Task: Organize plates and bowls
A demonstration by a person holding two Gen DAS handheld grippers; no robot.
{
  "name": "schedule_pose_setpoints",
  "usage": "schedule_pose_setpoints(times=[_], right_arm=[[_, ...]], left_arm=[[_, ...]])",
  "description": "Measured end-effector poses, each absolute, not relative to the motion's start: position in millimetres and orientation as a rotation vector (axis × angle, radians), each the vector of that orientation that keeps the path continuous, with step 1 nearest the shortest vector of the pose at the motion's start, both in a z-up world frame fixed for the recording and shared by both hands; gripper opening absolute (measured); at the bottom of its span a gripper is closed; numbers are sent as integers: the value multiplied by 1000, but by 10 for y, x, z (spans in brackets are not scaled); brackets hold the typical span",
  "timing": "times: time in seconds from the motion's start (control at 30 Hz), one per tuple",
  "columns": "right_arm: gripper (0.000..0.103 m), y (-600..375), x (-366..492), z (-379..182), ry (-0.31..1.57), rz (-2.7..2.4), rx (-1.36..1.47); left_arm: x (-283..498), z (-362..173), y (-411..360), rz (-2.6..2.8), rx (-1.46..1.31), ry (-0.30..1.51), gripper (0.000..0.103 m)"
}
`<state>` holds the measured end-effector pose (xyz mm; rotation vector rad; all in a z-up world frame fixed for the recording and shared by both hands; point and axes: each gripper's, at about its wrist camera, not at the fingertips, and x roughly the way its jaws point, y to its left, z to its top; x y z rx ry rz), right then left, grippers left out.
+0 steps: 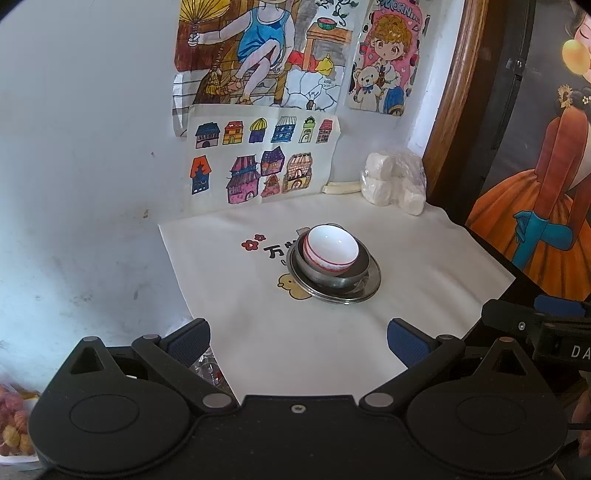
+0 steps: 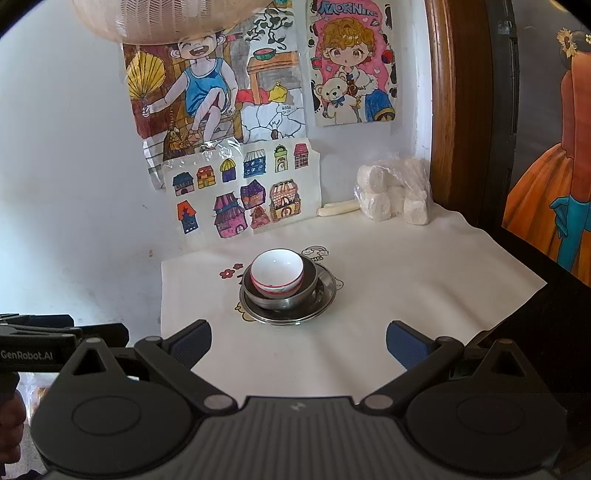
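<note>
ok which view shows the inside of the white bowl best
The right wrist view: the white bowl tilts its opening toward that camera, so more of the inner wall shows. The left wrist view shows the same bowl in the metal bowl, seen more from the side.

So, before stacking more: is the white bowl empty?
Empty: the white bowl shows only a bare glossy inside, nested upright in the steel bowl.

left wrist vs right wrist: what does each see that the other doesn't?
Left wrist only: a bag of reddish-yellow fruit at the lower left edge.
Right wrist only: a pale ribbed lampshade overhead and a GenRobot.AI label.
Both: a white bowl nested in a steel bowl on a steel plate, drawings on the wall, wrapped rolls, and both grippers open, the left and the right.
</note>
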<state>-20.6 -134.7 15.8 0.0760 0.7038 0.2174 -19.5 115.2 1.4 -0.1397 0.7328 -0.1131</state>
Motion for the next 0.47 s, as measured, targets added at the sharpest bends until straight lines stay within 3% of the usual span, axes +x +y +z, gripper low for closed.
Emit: schedule_pose_setpoints(times=[0.47], right_arm=[[103, -1356, -67, 101, 719, 209, 76]], left_arm=[[-37, -32, 1131, -129, -135, 740, 102]])
